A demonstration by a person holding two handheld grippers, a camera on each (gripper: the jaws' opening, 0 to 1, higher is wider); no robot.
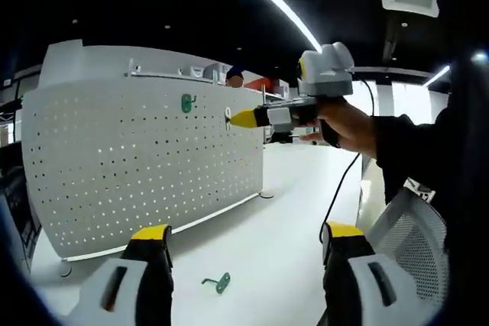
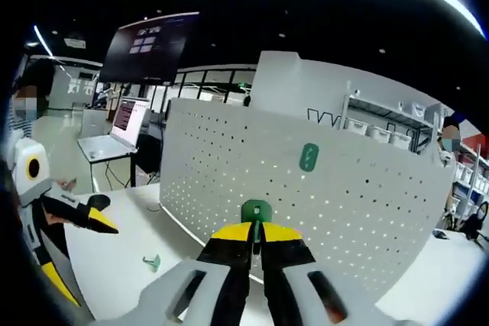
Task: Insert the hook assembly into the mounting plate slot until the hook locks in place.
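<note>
Right tongs (image 2: 256,236) pinch a green hook (image 2: 256,211) against the white pegboard (image 2: 344,188) (another green hook (image 2: 309,157) already hangs higher up). Left tongs (image 1: 241,238) are spread over the counter (image 1: 260,250), where a third hook (image 1: 219,282) lies.

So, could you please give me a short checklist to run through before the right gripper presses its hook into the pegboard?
1. Right gripper shut on the green plastic hook: ok.
2. Hook tip facing the white perforated pegboard: ok.
3. Hook prongs lined up with a pair of holes: cannot tell.
4. Earlier green hook already mounted on the board, off to one side of the approach: ok.
5. Left gripper open and low over the white table: ok.
6. Spare green hook lying on the table, in view: ok.
</note>
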